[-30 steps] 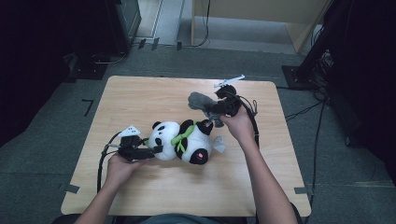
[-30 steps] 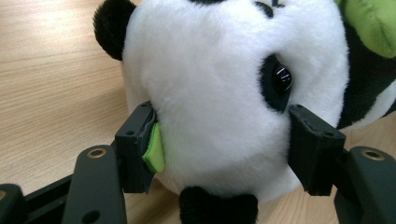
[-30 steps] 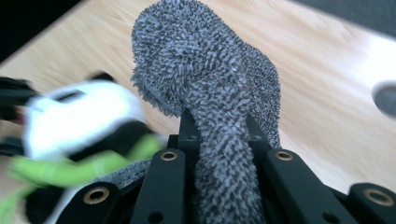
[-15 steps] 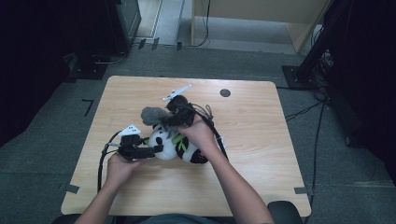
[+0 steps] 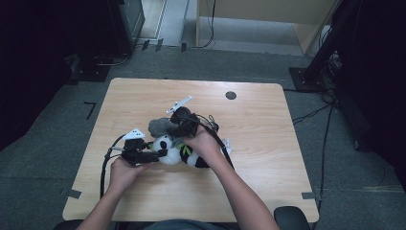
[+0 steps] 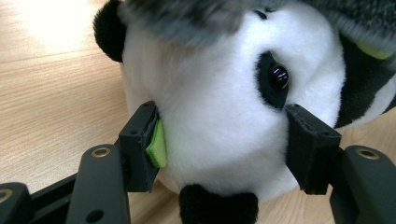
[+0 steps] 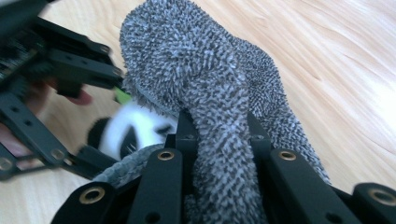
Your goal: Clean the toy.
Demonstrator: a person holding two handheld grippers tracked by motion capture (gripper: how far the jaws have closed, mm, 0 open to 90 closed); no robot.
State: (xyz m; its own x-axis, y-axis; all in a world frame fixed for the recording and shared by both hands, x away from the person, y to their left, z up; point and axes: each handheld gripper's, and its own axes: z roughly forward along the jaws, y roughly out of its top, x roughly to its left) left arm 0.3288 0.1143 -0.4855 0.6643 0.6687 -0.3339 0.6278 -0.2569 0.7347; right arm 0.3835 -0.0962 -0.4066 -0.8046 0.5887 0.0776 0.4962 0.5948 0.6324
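Observation:
A black-and-white panda plush (image 5: 168,154) lies on the wooden table (image 5: 268,143), near its middle front. My left gripper (image 5: 156,155) is shut on the panda's head (image 6: 224,102), one jaw pressing in on each side of it. A green pad shows on the inner face of one of its fingers (image 6: 140,140). My right gripper (image 5: 173,125) is shut on a grey fuzzy cloth (image 5: 160,126) and holds it just above the panda's head. The cloth (image 7: 187,60) bunches between the right gripper's (image 7: 219,127) jaws and droops over the panda (image 7: 123,133). Its lower edge (image 6: 187,16) touches the top of the head.
A small black round spot (image 5: 231,95) marks the table's far side. Black cables (image 5: 103,165) trail from both grippers across the table. Dark stands and cables stand on the grey floor (image 5: 335,110) to the right.
My right gripper has carried the grey cloth from the table's back right leftward to just over the panda's head. The left gripper has held still on the panda.

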